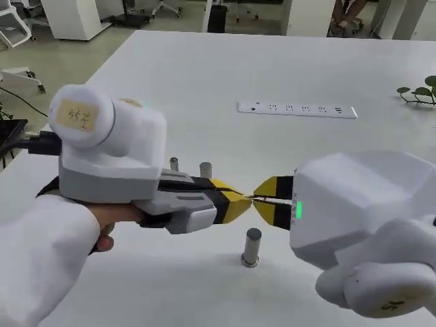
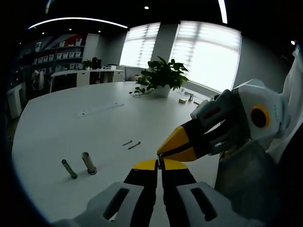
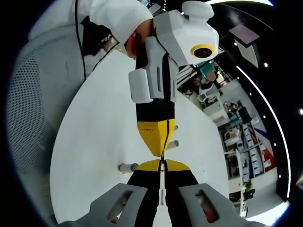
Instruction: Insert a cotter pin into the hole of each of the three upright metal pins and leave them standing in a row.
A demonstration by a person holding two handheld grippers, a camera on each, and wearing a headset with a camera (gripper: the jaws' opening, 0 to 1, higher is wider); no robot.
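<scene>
**Head view:** A white table [image 1: 204, 75] is shown, with a white power strip [image 1: 296, 109] laid toward its far edge and a leafy sprig [image 1: 419, 92] at its right edge. Pale floor, chair bases and white cabinets are seen beyond the far edge. The left gripper [image 1: 245, 198], held in a white-sleeved hand [image 1: 112, 221], is met tip to tip over the table by the right gripper [image 1: 259, 198]. A thin cotter pin [image 1: 267, 199] is clamped in the right fingers. One metal pin [image 1: 252, 246] is stood upright toward the near edge, just under the meeting tips. A second metal pin [image 1: 206, 169] and a third metal pin [image 1: 174, 163] are partly hidden behind the left gripper.

**Left gripper view:** The yellow-tipped left fingers are pressed together. Whether the cotter pin's end is caught between them cannot be told. Two loose cotter pins [image 2: 134, 145] are left lying mid-table, and two of the metal pins are set nearer the left edge. A potted plant [image 2: 161, 78] is placed at the far edge before bright blinded windows [image 2: 203, 56]. Shelving [image 2: 61, 52] is lined along a side wall.

**Right gripper view:** The pale cotter pin is seen held along the gap of the closed right fingers. A mesh chair back [image 3: 33, 118] is seen beside the table.
</scene>
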